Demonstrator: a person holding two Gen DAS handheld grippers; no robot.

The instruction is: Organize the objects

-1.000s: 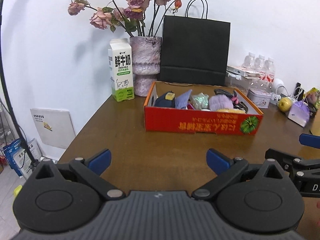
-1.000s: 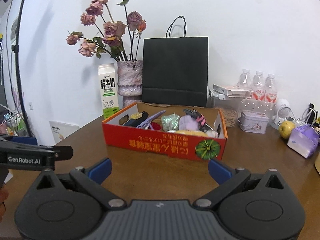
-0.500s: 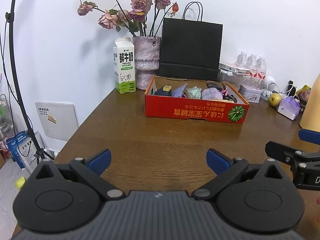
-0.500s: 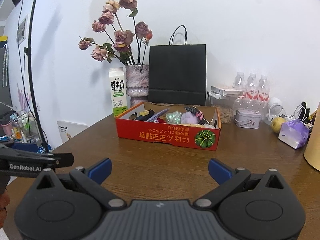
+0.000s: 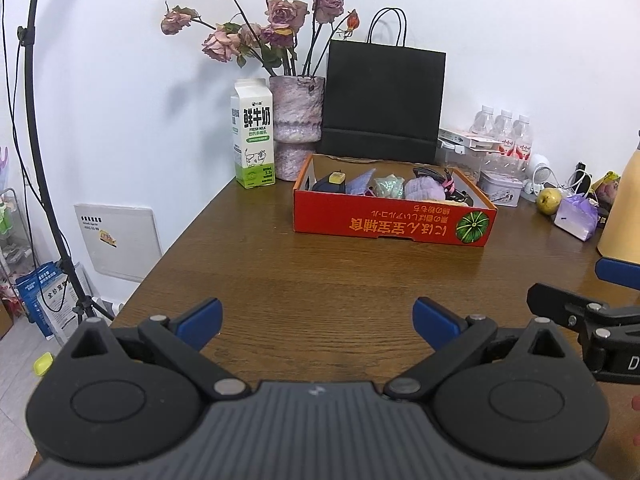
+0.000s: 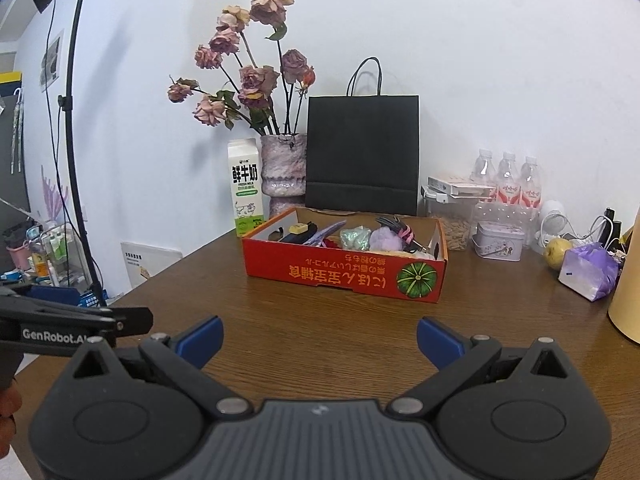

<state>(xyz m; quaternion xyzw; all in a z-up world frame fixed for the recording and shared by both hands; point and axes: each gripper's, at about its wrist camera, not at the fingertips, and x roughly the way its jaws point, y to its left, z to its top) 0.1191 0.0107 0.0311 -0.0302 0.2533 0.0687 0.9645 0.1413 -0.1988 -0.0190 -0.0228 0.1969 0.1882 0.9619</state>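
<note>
Far left, off the table edge: a black light stand (image 6: 76, 152) against the white wall. On the brown table (image 5: 320, 280), at the back near the wall, a milk carton (image 5: 253, 134) stands upright just beside a mottled pink vase (image 5: 296, 128) of dried roses (image 5: 276, 28). Right of the vase, a black paper bag (image 5: 384, 100) stands upright against the wall.

In front of the bag sits the red cardboard box (image 5: 392, 222), upright on the table, printing upside down, a green pumpkin picture at its right front corner. It holds the small objects: a dark item with a yellow block (image 5: 335, 178) on it at the left, a pale teal crinkled piece (image 5: 386, 186) mid-box, a lilac fuzzy ball (image 5: 424, 190) to its right, black and pink clips (image 5: 442, 178) on top of that. The rest inside is too jumbled to tell apart.

Right of the box: a small tin (image 6: 498, 240), three water bottles (image 6: 508, 178) behind it, a yellow-green fruit (image 6: 558, 252), a purple wrapped packet (image 6: 588, 272).

My left gripper (image 5: 316, 318): jaws spread wide, nothing between the blue pads, over bare table, well apart from the box. My right gripper (image 6: 320, 338): same, jaws released and empty, box ahead and well clear. Each gripper shows at the edge of the other's view.
</note>
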